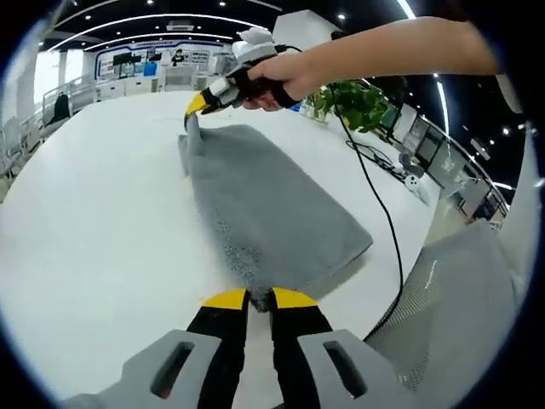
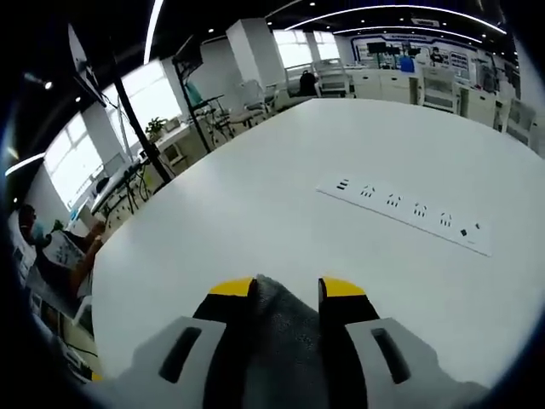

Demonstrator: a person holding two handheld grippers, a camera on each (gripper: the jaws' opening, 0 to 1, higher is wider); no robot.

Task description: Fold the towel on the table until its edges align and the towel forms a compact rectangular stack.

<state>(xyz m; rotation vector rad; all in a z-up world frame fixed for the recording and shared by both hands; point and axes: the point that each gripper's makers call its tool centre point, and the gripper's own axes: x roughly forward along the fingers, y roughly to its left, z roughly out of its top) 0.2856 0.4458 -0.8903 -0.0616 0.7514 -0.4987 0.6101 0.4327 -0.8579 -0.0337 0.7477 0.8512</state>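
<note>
A grey towel [image 1: 260, 200] lies folded in a long strip on the white table [image 1: 94, 221]. My left gripper [image 1: 260, 297] is shut on the towel's near end, its yellow-tipped jaws pinching the cloth. At the far end, the right gripper [image 1: 194, 109], held by a person's hand, pinches the far corner and lifts it slightly. In the right gripper view, grey towel cloth [image 2: 285, 319] sits between the jaws of my right gripper [image 2: 288, 290], which is shut on it.
A white power strip [image 2: 409, 213] lies on the table [image 2: 255, 170] ahead of the right gripper. A black cable [image 1: 379, 204] runs over the table's right edge beside a mesh chair [image 1: 443, 307]. A potted plant [image 1: 353, 102] stands beyond the table.
</note>
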